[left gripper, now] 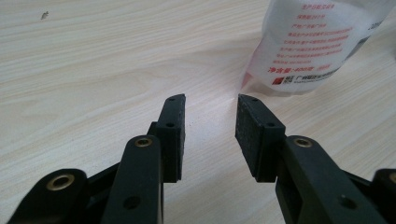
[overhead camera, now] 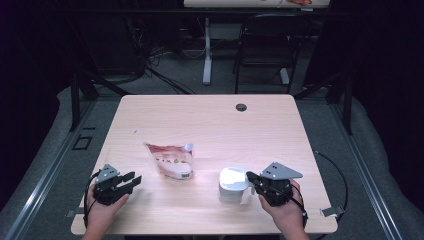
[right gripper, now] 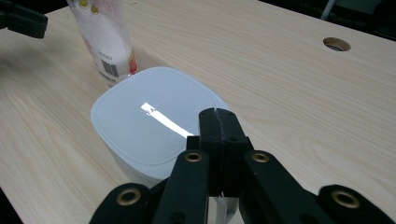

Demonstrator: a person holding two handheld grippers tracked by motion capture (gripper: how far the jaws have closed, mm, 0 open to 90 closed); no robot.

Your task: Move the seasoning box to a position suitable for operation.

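Note:
A red and white pouch (overhead camera: 170, 160) lies on the wooden table (overhead camera: 210, 125), left of centre. Its printed white end (left gripper: 313, 42) shows just beyond my left gripper (left gripper: 210, 126), which is open with nothing between its pads. That gripper (overhead camera: 132, 181) rests near the front left edge. A white lidded tub (overhead camera: 232, 182) stands at the front right. My right gripper (overhead camera: 250, 177) is at its right side. In the right gripper view its pads meet shut (right gripper: 218, 119) over the near edge of the tub's lid (right gripper: 149, 121), and I see nothing between them. The pouch (right gripper: 109, 42) is behind the tub.
A round cable hole (overhead camera: 241, 107) sits near the table's far edge. Beyond the table stand a black chair (overhead camera: 265, 45), a white desk leg (overhead camera: 207, 50) and floor cables (overhead camera: 165, 75). Bare tabletop stretches across the far half.

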